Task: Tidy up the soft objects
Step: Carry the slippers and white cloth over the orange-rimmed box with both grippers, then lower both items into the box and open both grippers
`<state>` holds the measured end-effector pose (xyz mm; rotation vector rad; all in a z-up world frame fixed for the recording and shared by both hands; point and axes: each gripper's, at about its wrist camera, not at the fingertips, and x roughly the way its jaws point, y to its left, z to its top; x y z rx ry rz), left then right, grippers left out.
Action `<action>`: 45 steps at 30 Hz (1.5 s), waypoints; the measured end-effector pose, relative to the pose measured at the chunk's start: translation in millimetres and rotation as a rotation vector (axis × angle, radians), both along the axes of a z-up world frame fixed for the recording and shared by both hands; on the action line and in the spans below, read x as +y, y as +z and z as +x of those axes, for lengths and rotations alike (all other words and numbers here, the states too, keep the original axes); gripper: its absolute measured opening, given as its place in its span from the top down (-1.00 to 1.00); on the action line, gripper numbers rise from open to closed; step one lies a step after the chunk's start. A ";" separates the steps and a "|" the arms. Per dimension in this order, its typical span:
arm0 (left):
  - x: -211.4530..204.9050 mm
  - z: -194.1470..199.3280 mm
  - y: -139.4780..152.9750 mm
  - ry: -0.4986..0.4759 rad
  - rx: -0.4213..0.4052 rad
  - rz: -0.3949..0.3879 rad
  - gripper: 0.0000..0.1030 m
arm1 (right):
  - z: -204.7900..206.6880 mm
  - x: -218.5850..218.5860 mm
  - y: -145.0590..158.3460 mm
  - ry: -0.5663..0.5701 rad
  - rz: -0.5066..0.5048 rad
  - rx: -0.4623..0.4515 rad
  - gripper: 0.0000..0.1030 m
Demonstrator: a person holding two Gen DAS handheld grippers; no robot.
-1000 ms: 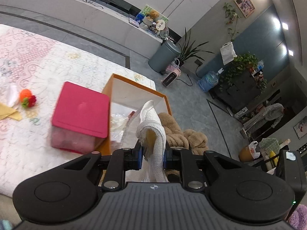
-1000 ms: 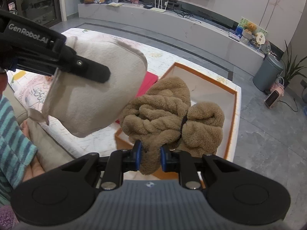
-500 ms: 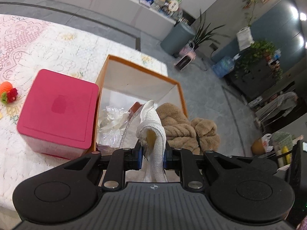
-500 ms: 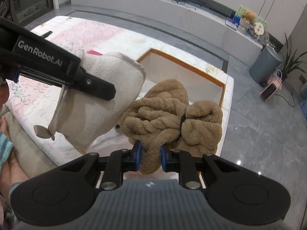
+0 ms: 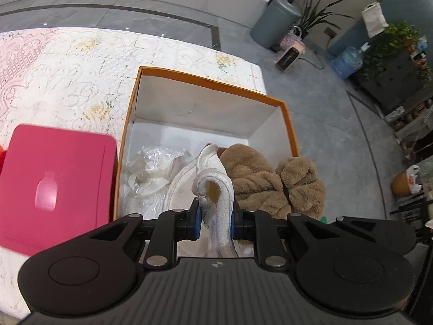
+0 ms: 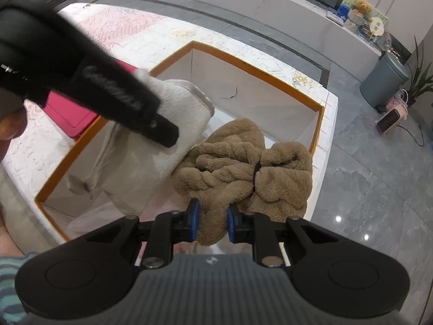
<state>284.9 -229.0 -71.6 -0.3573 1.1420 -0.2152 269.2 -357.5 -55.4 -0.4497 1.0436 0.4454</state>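
Grey floor tiles and a low media wall frame a table under a lace cloth (image 5: 67, 81), and on it, ahead of both tools, stands an open orange-rimmed box (image 5: 211, 84).

Far left of the left gripper (image 5: 215, 222) sits a pink lidded container (image 5: 56, 178), just beside the box's outer wall. Directly ahead and slightly left, inside the box, lies crumpled clear plastic (image 5: 151, 168). The left gripper is clamped on a white slipper (image 5: 216, 189) pinched by its rim, so the body hangs free below the fingers over the box's near half; that grip probably lets it drop in cleanly once the fingers part. The tool tilts downward, nose toward the box floor.

To its right, the right gripper (image 6: 212, 223) is closed on a fold of a brown plush slipper pair (image 6: 243, 170), the two joined by a dark tie, so one pinch carries both. They hang above the box's near right corner, touching the white slipper. This tool also pitches down, close alongside the other, suggesting both loads are meant to go in together.
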 end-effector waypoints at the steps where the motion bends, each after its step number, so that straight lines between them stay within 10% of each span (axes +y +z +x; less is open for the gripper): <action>1: -1.8 3.9 -2.0 0.004 0.008 0.009 0.60 | 3.1 0.4 -1.6 0.007 -0.005 0.004 0.62; 15: -6.9 32.0 -31.0 0.057 0.102 0.076 0.57 | 26.0 3.6 -19.8 0.059 -0.048 0.051 0.59; 28: 2.5 24.9 -27.5 0.104 0.140 0.084 0.06 | 19.3 8.5 -14.3 0.053 -0.083 0.057 0.32; 31: 3.0 21.8 -21.0 0.104 0.134 0.098 -0.34 | 19.3 8.5 -12.3 0.048 -0.086 0.053 0.21; 45: 26.0 -3.2 7.0 0.102 0.105 0.038 -0.48 | 4.3 17.1 9.7 0.040 -0.115 0.030 -0.30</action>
